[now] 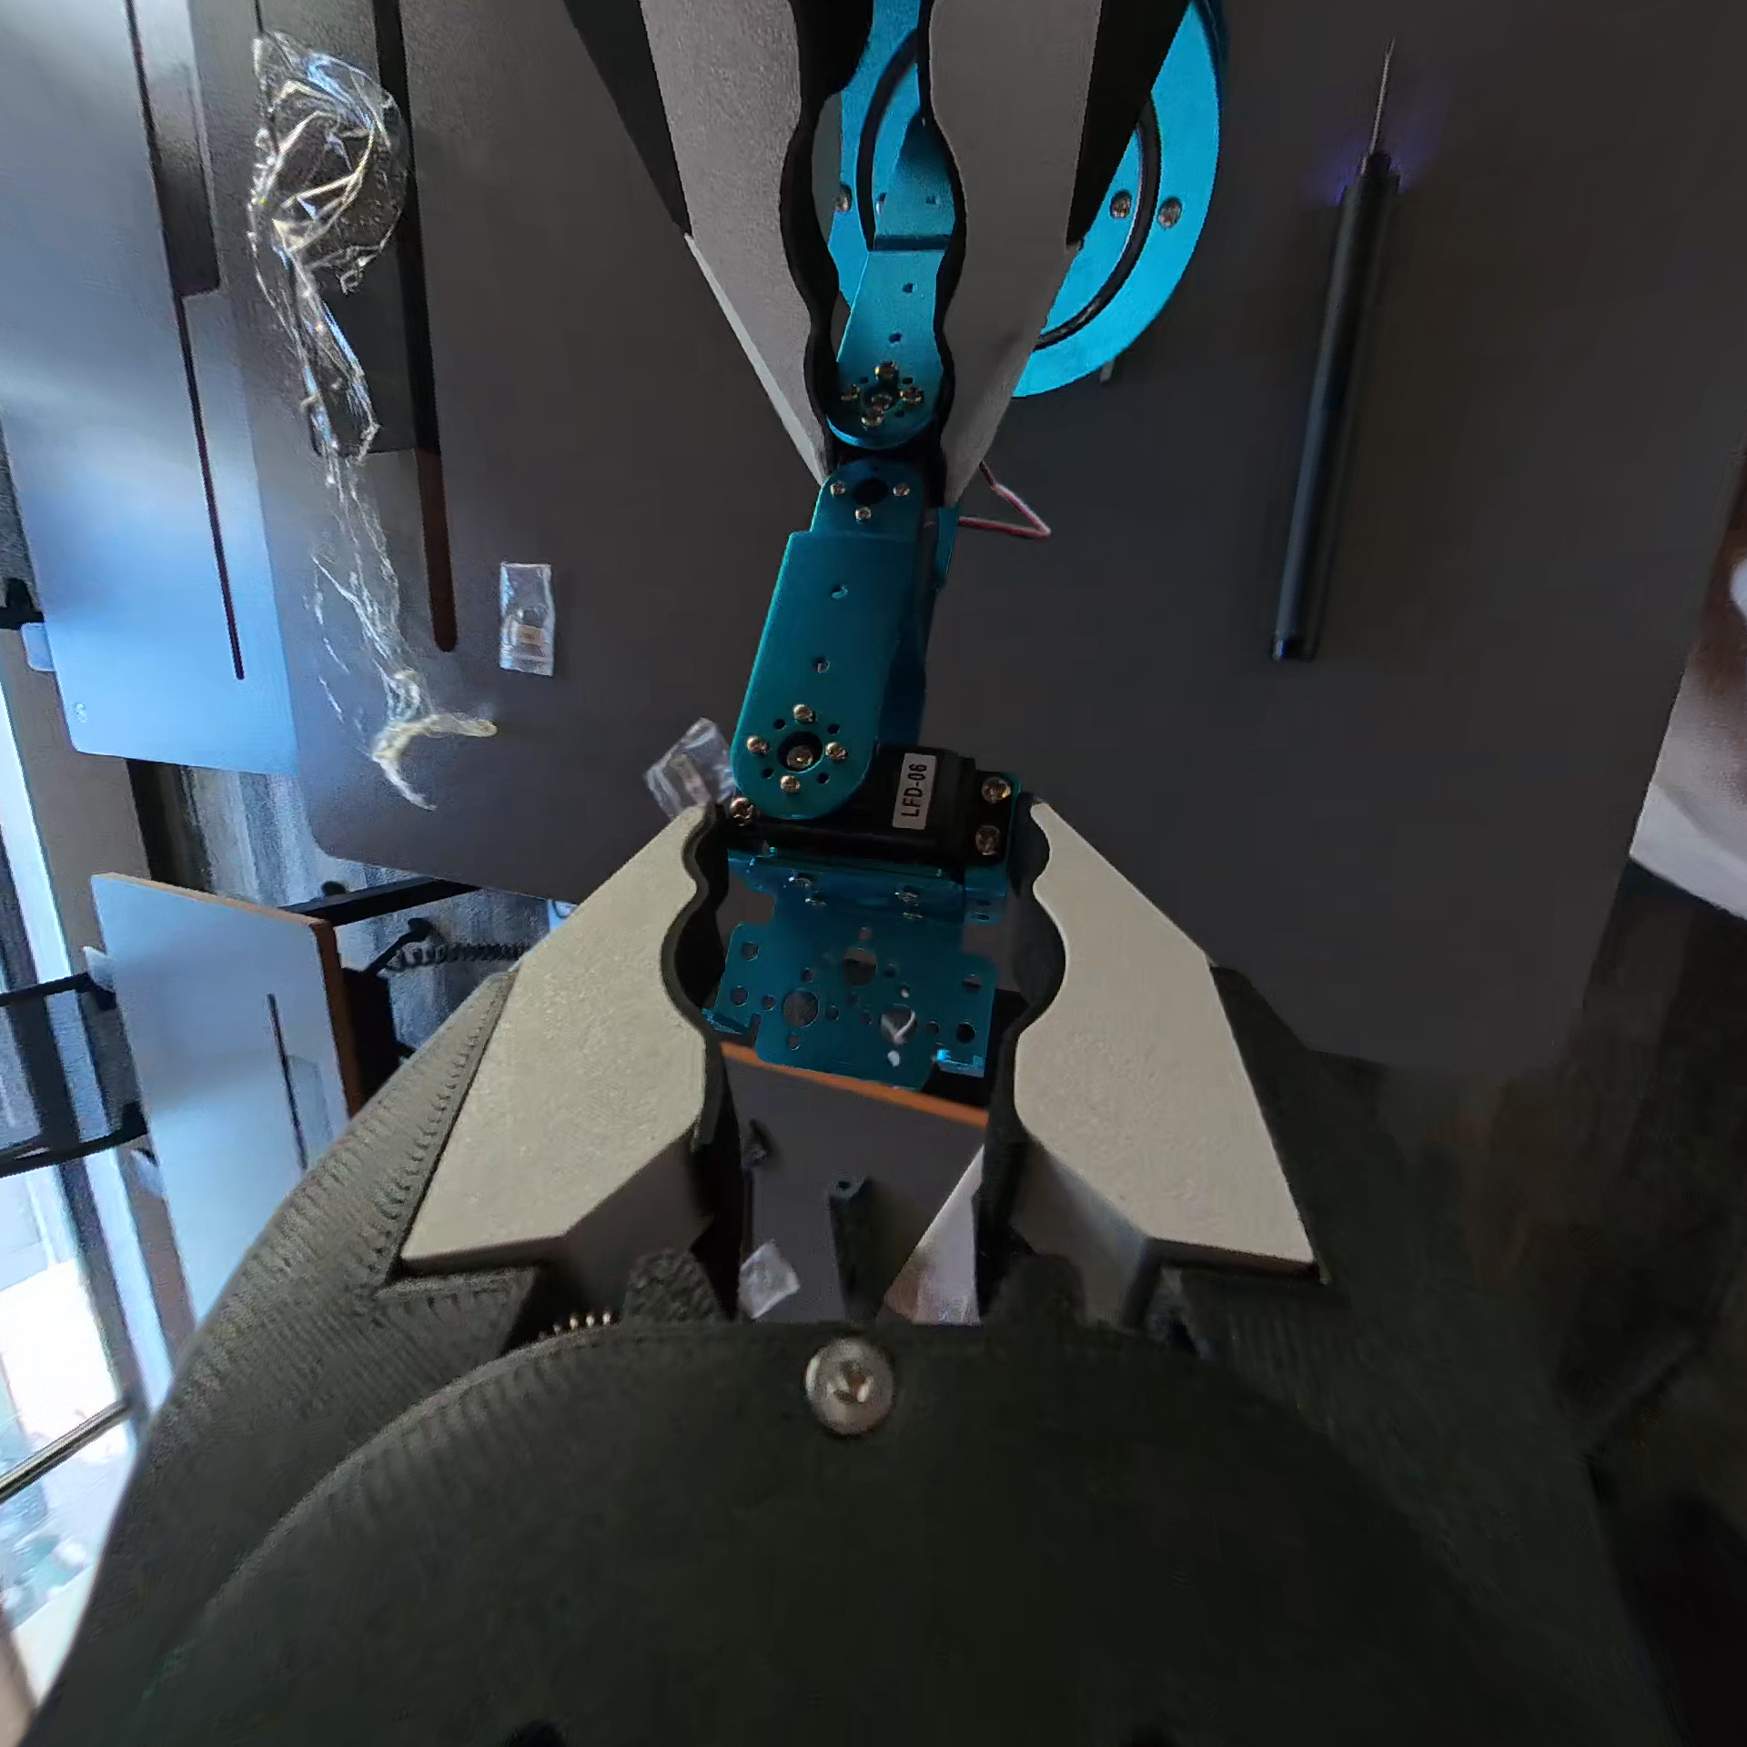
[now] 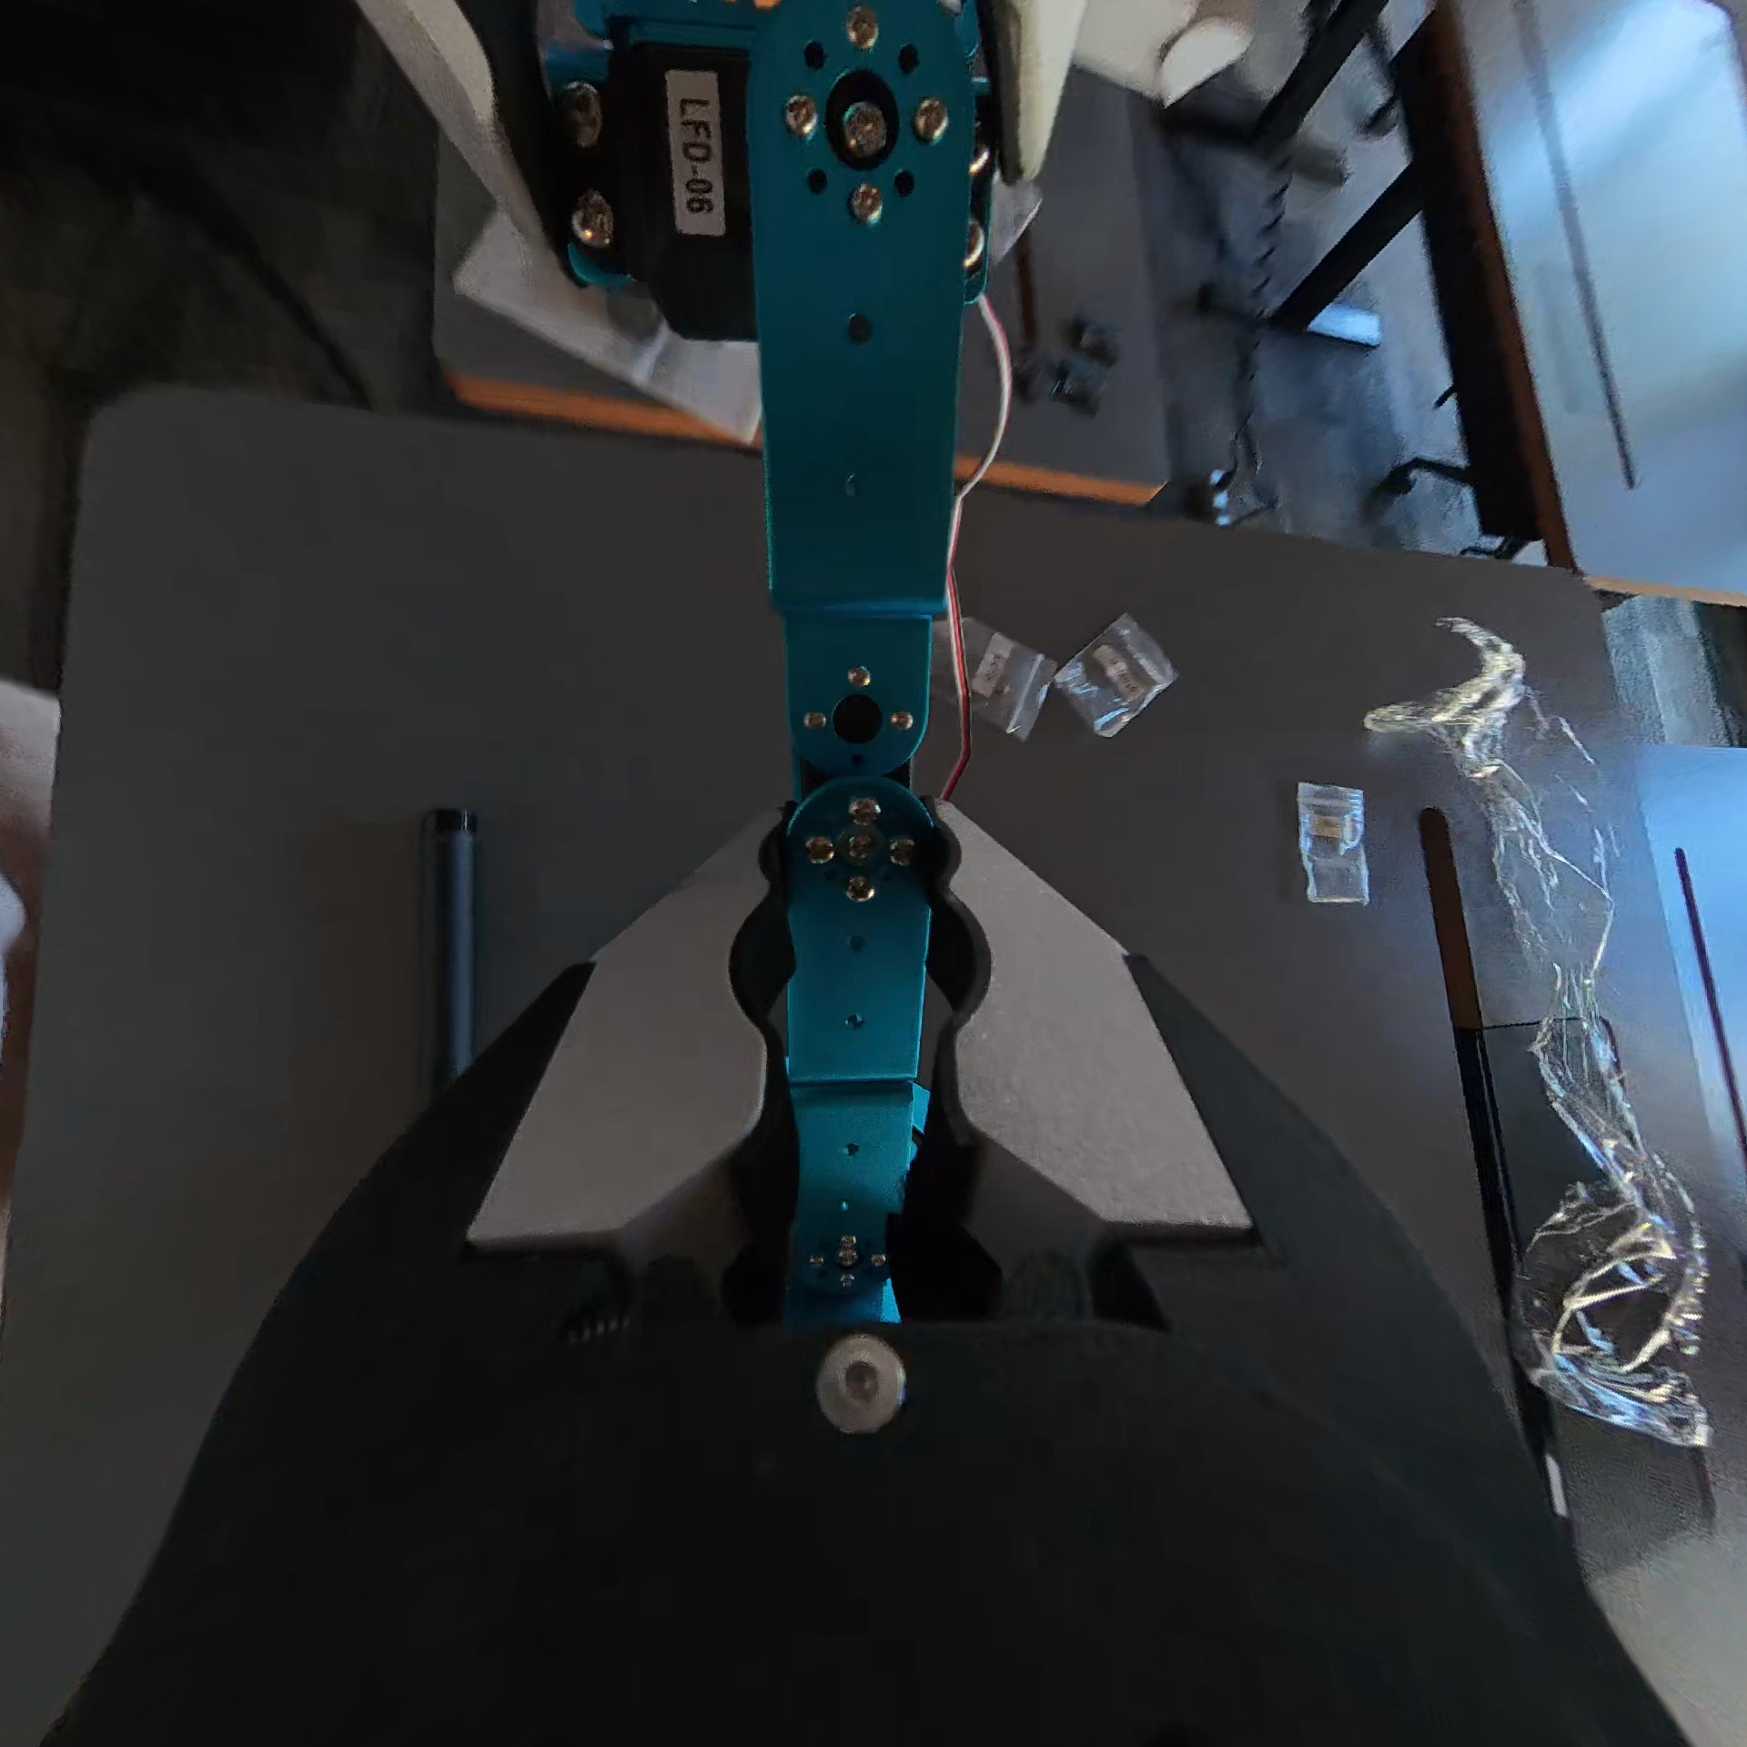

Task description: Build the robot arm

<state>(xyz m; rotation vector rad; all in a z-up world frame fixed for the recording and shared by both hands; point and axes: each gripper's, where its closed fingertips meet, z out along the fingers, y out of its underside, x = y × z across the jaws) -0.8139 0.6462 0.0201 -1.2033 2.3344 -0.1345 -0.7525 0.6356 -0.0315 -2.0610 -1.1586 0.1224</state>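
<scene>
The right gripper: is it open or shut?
Shut: the right gripper has both fingers pressed against the blue metal arm.

The jointed servo arm [image 2: 856, 529] extends over the table [image 2: 284, 662], with the rod [image 2: 452, 936] left of it, three small parts bags [image 2: 1115, 676] right of it, and crumpled plastic wrap [image 2: 1569, 1040] beyond those bags.

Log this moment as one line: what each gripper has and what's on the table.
left gripper: shut on servo | right gripper: shut on blue arm | table: rod, small bags, plastic wrap
</scene>
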